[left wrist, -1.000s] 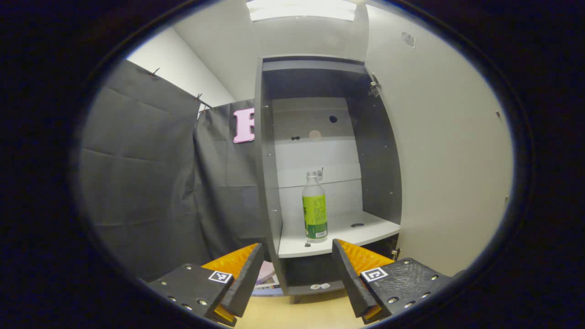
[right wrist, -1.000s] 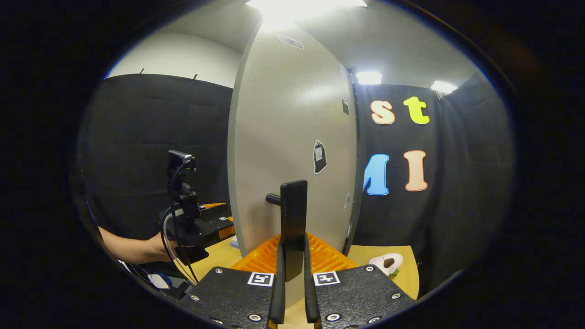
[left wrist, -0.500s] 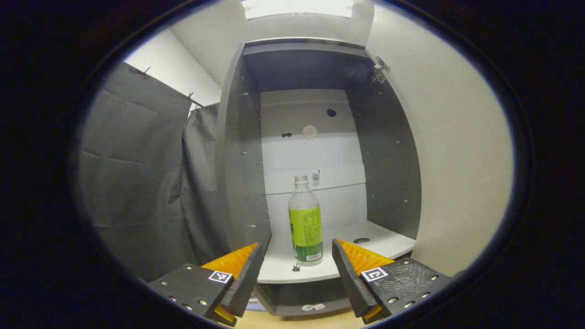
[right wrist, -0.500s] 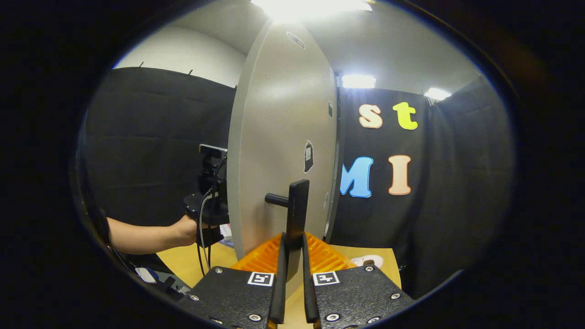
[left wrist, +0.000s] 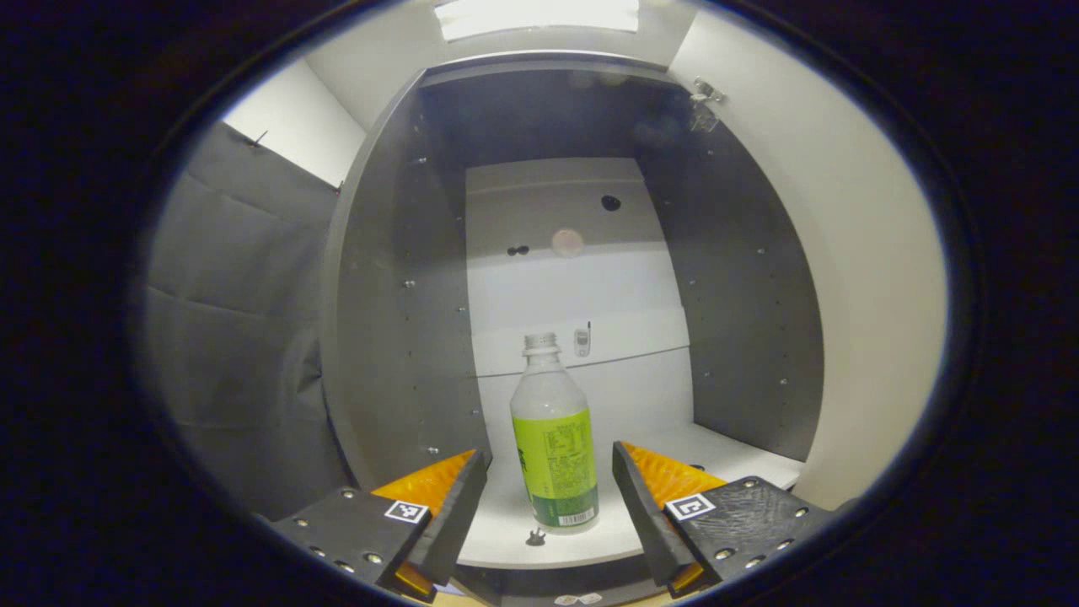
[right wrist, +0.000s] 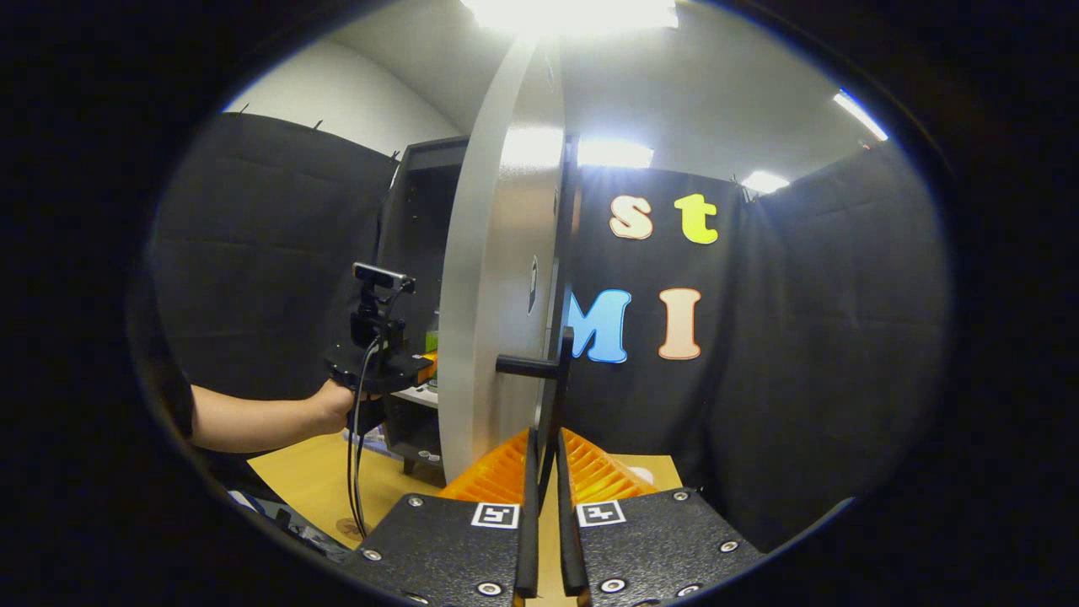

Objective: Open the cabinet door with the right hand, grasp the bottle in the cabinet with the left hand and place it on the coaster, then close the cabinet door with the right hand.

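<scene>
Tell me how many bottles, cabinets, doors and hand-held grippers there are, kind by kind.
Bottles: 1, the bottle on the cabinet shelf.
Cabinets: 1.
Doors: 1, the cabinet door, open.
Grippers: 2, the left gripper and the right gripper.
Total: 5.

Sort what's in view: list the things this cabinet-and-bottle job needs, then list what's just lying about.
Belongs to the job:
bottle, upright on the cabinet shelf
cabinet door, swung open
door handle, clamped by the right gripper
left gripper, open, the bottle between its fingers, not touching

Just lying about:
small dark object by the bottle's base
yellow tabletop
</scene>
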The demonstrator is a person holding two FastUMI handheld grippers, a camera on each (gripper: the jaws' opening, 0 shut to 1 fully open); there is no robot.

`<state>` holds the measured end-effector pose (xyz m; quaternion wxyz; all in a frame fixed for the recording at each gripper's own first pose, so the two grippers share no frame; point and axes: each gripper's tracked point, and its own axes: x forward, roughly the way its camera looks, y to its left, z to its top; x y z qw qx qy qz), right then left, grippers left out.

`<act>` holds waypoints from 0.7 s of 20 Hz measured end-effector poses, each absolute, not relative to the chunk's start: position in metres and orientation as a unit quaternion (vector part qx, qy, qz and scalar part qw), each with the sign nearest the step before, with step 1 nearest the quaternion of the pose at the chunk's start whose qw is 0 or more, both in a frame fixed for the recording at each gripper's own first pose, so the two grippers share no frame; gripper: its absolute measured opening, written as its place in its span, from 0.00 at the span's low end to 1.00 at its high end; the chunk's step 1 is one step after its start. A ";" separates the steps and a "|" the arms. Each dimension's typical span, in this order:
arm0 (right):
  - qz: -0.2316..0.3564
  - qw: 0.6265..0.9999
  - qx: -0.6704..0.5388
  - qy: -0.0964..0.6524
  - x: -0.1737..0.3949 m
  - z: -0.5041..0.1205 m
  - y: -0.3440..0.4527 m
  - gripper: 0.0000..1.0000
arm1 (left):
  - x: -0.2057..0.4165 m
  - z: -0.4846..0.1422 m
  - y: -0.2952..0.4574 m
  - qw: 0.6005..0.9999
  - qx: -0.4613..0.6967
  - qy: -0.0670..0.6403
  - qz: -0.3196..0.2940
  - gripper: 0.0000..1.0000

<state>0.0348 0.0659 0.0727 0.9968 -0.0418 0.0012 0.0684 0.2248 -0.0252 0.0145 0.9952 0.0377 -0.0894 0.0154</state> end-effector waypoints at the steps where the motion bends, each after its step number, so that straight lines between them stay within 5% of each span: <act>1: 0.075 0.997 -0.029 0.000 0.033 0.073 0.067 0.11 | 0.232 0.013 -0.024 0.996 0.025 -0.086 0.016 0.86; 5: 0.067 0.998 -0.015 -0.004 0.020 0.073 0.052 0.10 | 0.261 0.007 -0.019 0.996 0.021 -0.080 0.015 0.86; 10: -0.010 1.000 -0.015 0.004 0.010 0.064 0.001 0.48 | 0.283 0.011 -0.037 0.996 0.035 -0.081 -0.001 0.86; 12: -0.030 1.000 -0.007 0.003 0.009 0.060 -0.010 0.48 | 0.291 0.015 -0.035 0.996 0.038 -0.084 0.006 0.93; 14: -0.050 0.999 0.004 0.007 0.008 0.055 -0.023 0.50 | 0.295 0.017 -0.033 0.996 0.041 -0.082 0.009 0.86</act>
